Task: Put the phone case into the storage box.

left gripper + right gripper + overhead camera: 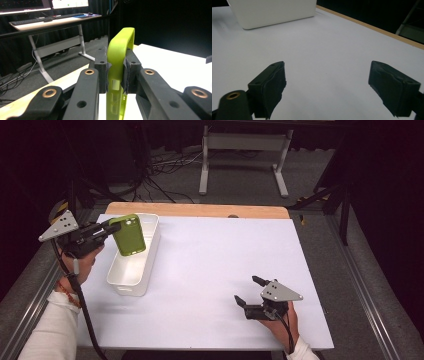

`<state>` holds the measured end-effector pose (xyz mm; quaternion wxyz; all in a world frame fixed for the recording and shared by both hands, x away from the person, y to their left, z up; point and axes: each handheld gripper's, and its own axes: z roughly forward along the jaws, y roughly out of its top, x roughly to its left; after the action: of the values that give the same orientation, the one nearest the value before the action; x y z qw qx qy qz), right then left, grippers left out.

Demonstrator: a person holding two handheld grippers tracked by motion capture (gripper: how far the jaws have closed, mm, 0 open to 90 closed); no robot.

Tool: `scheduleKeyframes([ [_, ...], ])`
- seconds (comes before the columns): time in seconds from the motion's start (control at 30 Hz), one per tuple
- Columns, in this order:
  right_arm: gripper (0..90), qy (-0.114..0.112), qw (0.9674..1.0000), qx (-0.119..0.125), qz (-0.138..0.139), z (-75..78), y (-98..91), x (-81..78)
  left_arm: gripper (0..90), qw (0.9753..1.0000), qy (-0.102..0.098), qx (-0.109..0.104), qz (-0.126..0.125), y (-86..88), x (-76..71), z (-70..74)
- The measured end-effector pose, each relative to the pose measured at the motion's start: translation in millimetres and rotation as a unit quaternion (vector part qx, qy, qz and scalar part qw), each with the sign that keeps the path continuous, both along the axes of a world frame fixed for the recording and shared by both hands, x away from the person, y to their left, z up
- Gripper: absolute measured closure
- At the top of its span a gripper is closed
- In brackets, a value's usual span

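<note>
A green phone case (128, 235) hangs in the air over the white bin (149, 256) at the table's left. My left gripper (107, 226) is shut on its edge. In the left gripper view the green phone case (120, 47) stands edge-on, pinched between the two black pads (101, 67). My right gripper (248, 290) rests low near the front right of the table, open, with nothing between its fingers. In the right gripper view my right gripper (327, 87) has its jaws wide apart over bare white tabletop.
The white bin (272, 12) is long and open-topped, lying lengthwise toward the far edge. The white table cover (215, 270) ends at a wooden strip (200, 210) at the back. A desk frame (245, 155) and cables stand on the floor beyond.
</note>
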<state>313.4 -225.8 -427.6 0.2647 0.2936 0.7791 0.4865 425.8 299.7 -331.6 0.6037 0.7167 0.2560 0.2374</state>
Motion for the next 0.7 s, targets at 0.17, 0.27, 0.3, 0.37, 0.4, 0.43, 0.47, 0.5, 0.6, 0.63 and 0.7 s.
scheduleKeyframes([
  [0.17,15.2,0.006,1.0,0.002,-0.002,-0.8,0.8,3.2,77.6,0.9999,0.011,0.008,0.001,0.3,15.4,-6.2],
  [0.27,15.2,0.008,1.0,0.002,-0.001,-1.5,1.3,4.8,77.6,0.9999,0.013,0.007,0.0,0.4,24.8,-9.1],
  [0.3,15.2,0.01,0.9999,0.002,-0.002,-1.9,1.6,5.1,77.6,0.9999,0.014,0.005,0.0,-0.1,28.8,-10.2],
  [0.37,15.2,0.01,0.9999,-0.003,-0.005,-2.3,1.8,5.5,77.6,0.9999,0.016,0.004,-0.002,-1.3,36.9,-12.7],
  [0.4,15.4,0.01,0.9999,-0.003,-0.005,-2.2,1.6,5.5,77.6,0.9998,0.017,0.005,-0.004,-1.9,41.0,-13.7],
  [0.43,15.6,0.008,0.9999,-0.003,-0.007,-2.1,1.3,5.6,77.6,0.9998,0.017,0.005,-0.004,-1.9,41.0,-13.7],
  [0.47,15.6,0.008,0.9999,-0.003,-0.007,-2.1,1.3,5.6,77.6,0.9998,0.017,0.007,-0.008,-3.8,47.3,-16.3],
  [0.5,15.5,0.011,0.9999,0.002,-0.008,-1.6,1.4,6.8,77.6,0.9997,0.02,0.014,-0.01,-4.9,51.6,-18.0],
  [0.6,15.7,0.013,0.9999,0.003,-0.007,-2.5,2.0,7.3,77.6,0.9995,0.025,0.017,-0.011,-9.6,64.7,-25.4],
  [0.63,15.7,0.013,0.9999,0.003,-0.007,-2.5,2.0,7.3,77.6,0.9995,0.024,0.02,-0.01,-10.8,68.6,-28.0],
  [0.7,15.8,0.016,0.9998,0.001,-0.009,-4.2,2.0,6.7,77.6,0.9992,0.031,0.02,-0.014,-11.8,77.3,-34.0],
])
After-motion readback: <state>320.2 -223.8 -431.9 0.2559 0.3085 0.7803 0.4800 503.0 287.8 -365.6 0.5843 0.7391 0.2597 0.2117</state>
